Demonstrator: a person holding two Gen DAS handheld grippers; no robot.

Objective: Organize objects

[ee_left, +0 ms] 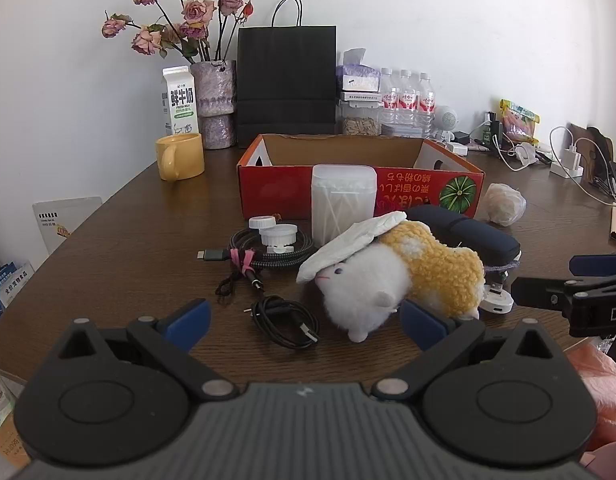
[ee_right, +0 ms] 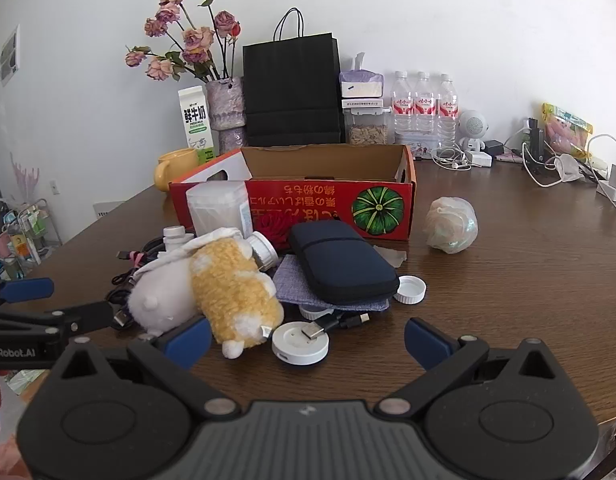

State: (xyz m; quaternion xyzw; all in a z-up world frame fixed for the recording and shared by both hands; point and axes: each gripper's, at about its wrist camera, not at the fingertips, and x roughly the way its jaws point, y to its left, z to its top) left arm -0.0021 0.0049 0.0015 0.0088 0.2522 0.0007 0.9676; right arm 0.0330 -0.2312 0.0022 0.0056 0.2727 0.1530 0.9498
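Note:
A white and yellow plush toy [ee_left: 392, 276] lies on the brown table [ee_left: 128, 248] in a pile of small items, in front of an open red cardboard box [ee_left: 360, 184]. The pile holds a clear cotton swab box [ee_left: 343, 204], a dark blue pouch [ee_left: 468, 232], a black cable [ee_left: 284, 320] and a white round puck [ee_right: 300, 343]. My left gripper [ee_left: 304, 326] is open and empty, low over the black cable, its right pad near the plush. My right gripper [ee_right: 306, 338] is open and empty, just before the puck; the plush [ee_right: 212, 292] touches its left pad.
A yellow mug [ee_left: 180, 156], milk carton [ee_left: 179, 100], vase of dried roses [ee_left: 216, 104], black paper bag [ee_left: 286, 80] and water bottles [ee_left: 406, 100] line the back. A wrapped ball [ee_right: 452, 230] lies right of the box. Chargers and cables [ee_right: 548, 164] clutter the far right.

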